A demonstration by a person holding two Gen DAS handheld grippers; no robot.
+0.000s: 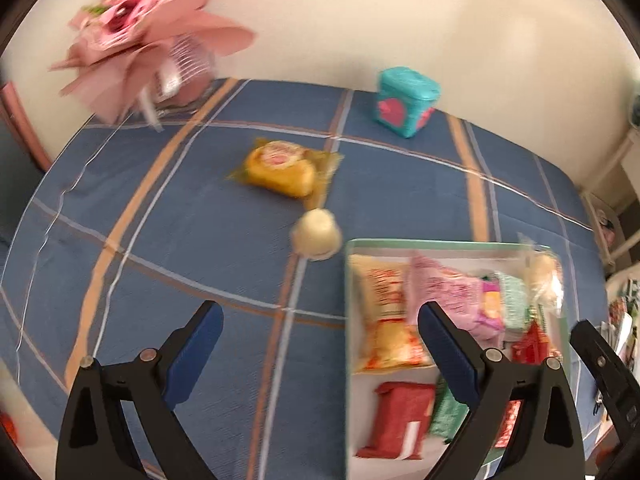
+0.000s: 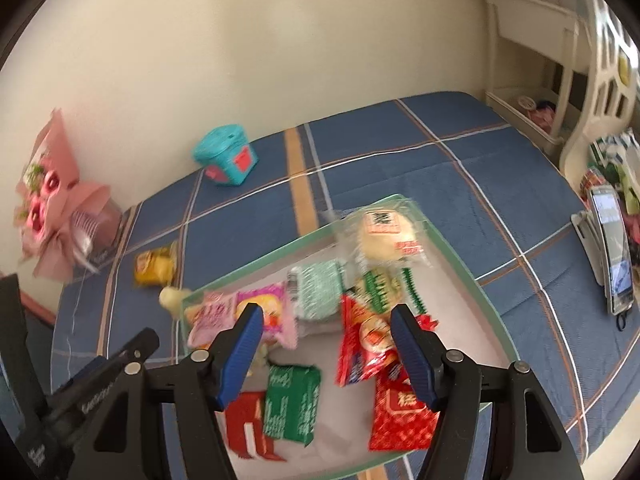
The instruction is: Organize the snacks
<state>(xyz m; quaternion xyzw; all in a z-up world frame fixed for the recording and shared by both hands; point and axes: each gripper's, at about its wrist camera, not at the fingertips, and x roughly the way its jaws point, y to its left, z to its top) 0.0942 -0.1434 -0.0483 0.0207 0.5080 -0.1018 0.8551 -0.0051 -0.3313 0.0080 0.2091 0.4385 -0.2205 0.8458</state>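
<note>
from my seat i count two grippers, the left gripper (image 1: 320,344) and the right gripper (image 2: 326,346), both with jaws spread apart and nothing between the blue pads; no earlier view tells me more. one shallow box (image 2: 460,256) with a pale green rim sits on the blue plaid cloth (image 1: 200,240), and it holds most of the snacks. inside it i count roughly nine packets, though blur makes the number unsure: a yellow-orange bag (image 1: 384,316), a pink packet (image 2: 248,312), a pale green packet (image 2: 320,292), a dark green packet (image 2: 294,404), a clear-wrapped round bun (image 2: 386,236) leaning at the far rim, and several red ones, including a red packet (image 2: 400,412) partly behind my right finger. two snacks lie outside the box on the cloth: a yellow wrapped cake (image 1: 282,168) and a cream-coloured cup (image 1: 316,234) just beside the box's far left corner. further back stand one teal tin (image 1: 406,100) and one pink bouquet (image 1: 140,28). one phone (image 2: 614,248) stands propped at the right edge. print on every wrapper is smeared beyond reading, and the box's near edge is cut off in both views.
</note>
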